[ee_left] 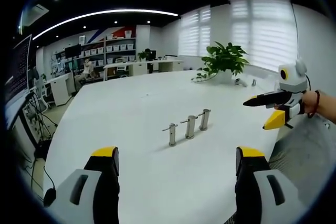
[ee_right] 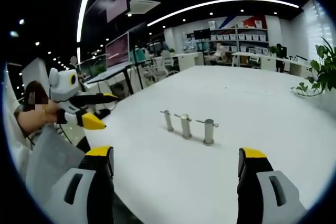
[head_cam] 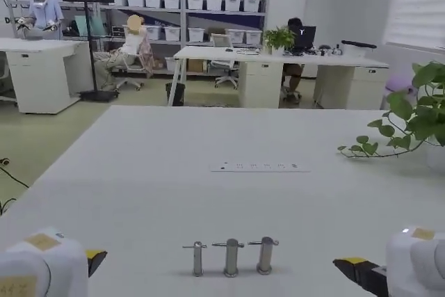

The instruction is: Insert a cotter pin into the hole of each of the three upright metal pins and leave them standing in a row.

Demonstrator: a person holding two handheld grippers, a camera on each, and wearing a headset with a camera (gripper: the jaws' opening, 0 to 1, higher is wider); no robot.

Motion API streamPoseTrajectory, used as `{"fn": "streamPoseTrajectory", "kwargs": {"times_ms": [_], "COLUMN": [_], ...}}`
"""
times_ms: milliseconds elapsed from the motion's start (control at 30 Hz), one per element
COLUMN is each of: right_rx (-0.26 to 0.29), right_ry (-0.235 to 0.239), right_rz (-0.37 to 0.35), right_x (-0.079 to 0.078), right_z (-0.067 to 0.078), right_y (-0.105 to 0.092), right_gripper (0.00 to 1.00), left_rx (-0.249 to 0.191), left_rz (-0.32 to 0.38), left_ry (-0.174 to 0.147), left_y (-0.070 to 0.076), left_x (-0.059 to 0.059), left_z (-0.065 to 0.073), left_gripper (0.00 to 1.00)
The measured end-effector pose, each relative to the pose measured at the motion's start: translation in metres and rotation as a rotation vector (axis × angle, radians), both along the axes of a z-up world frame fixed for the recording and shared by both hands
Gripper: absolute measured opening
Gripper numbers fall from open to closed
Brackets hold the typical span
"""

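Left gripper (ee_left: 178, 153) and right gripper (ee_right: 176, 153), both wide and empty, flank three upright pins (head_cam: 231, 257) (cotter pins (head_cam: 195, 246) inserted) at the table's (head_cam: 139, 172) lower centre.

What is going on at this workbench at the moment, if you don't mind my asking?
A person holds a two-jaw gripper in each hand at a white table. Three metal pins stand upright in a row near the front edge, and each appears to have a cotter pin through its top. The left gripper and right gripper are both open, hold nothing, and sit to either side, apart from the pins. The insertion looks finished.
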State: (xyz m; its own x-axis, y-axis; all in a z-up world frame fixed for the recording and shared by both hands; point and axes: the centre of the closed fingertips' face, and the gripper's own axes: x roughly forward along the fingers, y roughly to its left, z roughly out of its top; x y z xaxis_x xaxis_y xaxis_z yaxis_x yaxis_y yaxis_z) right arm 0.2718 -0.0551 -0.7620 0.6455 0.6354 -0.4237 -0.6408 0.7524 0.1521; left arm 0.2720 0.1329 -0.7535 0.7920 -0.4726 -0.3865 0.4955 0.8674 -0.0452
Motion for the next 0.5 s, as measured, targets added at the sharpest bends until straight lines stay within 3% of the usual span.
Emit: {"fn": "streamPoseTrajectory", "kwargs": {"times_ms": [500], "right_rx": [0.010], "right_ry": [0.006], "right_rz": [-0.008], "right_x": [-0.0009], "right_z": [0.0006], "right_y": [0.0003], "right_gripper": [0.96], "left_rx": [-0.003], "left_rz": [0.006], "left_ry": [0.003], "left_y": [0.0051], "left_x": [-0.0003], "left_z": [0.0022], "left_gripper": [0.90]}}
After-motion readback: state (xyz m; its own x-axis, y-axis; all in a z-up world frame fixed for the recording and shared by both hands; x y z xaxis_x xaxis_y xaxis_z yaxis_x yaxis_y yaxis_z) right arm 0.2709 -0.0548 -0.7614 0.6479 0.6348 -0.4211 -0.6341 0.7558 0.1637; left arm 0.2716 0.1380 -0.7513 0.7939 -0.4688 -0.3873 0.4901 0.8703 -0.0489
